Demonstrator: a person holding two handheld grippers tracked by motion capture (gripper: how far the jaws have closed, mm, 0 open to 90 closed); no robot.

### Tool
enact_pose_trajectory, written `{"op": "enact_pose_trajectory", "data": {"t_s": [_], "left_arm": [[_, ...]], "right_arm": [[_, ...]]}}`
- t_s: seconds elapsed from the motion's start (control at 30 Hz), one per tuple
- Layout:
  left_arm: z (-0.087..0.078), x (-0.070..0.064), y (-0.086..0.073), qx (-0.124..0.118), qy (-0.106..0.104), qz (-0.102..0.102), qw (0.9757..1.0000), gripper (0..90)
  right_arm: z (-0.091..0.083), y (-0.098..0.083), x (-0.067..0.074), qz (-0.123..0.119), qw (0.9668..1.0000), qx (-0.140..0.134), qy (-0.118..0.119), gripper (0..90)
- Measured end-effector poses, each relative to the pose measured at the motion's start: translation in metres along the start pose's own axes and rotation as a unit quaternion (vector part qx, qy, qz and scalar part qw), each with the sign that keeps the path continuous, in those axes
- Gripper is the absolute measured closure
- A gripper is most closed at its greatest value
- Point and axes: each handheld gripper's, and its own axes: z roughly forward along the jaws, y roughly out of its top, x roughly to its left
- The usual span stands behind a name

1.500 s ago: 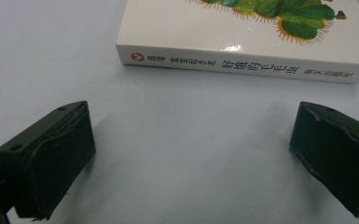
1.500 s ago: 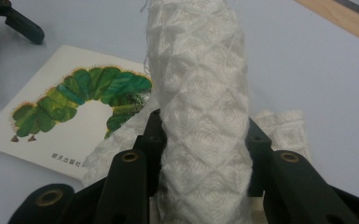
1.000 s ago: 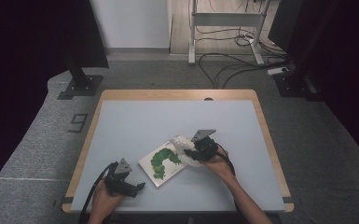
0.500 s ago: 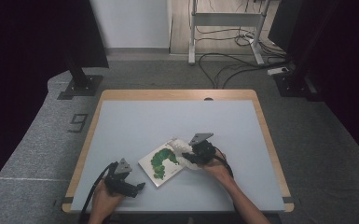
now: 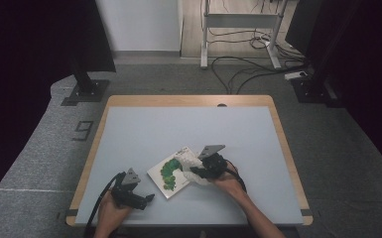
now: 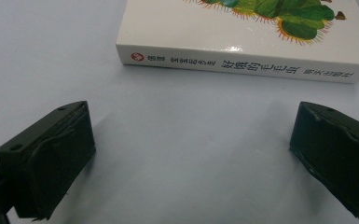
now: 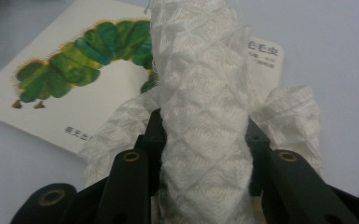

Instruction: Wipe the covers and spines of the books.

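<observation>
A white book [image 5: 171,172] with a green caterpillar on its cover lies flat on the pale blue table [image 5: 188,129], near the front. My right gripper [image 5: 197,171] is shut on a crumpled white paper towel [image 5: 191,161], which rests on the book's right corner. In the right gripper view the paper towel [image 7: 203,107] bulges up between the jaws of the right gripper [image 7: 203,135] and hides part of the book [image 7: 74,88]. My left gripper [image 5: 146,198] lies low at the front left, open and with nothing between its jaws. From the left gripper [image 6: 205,158] I look at the spine of the book [image 6: 242,32] a short way ahead.
The table has a wooden rim [image 5: 287,148]. Beyond its far edge are a black stand base [image 5: 84,91], a metal desk frame [image 5: 238,25] and loose cables [image 5: 248,69] on the floor. Bare tabletop stretches across the far half.
My right gripper has slid a little left and toward the front with the paper towel on the book. The left gripper has kept still.
</observation>
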Motion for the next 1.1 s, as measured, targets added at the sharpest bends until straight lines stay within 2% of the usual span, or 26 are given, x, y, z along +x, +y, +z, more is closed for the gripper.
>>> {"op": "enact_pose_trajectory", "data": {"t_s": [0.5,0.8,1.1], "left_arm": [[0.0,0.0,0.0,0.0,0.0,0.0,1.0,0.0],[0.0,0.0,0.0,0.0,0.0,0.0,1.0,0.0],[0.0,0.0,0.0,0.0,0.0,0.0,1.0,0.0]], "right_arm": [[0.01,0.009,0.027,-0.016,0.999,0.001,0.041,62.9],[0.017,0.016,0.044,-0.026,0.9971,0.003,0.071,62.4],[0.023,0.022,0.062,-0.04,0.9958,0.007,0.082,61.3]]}}
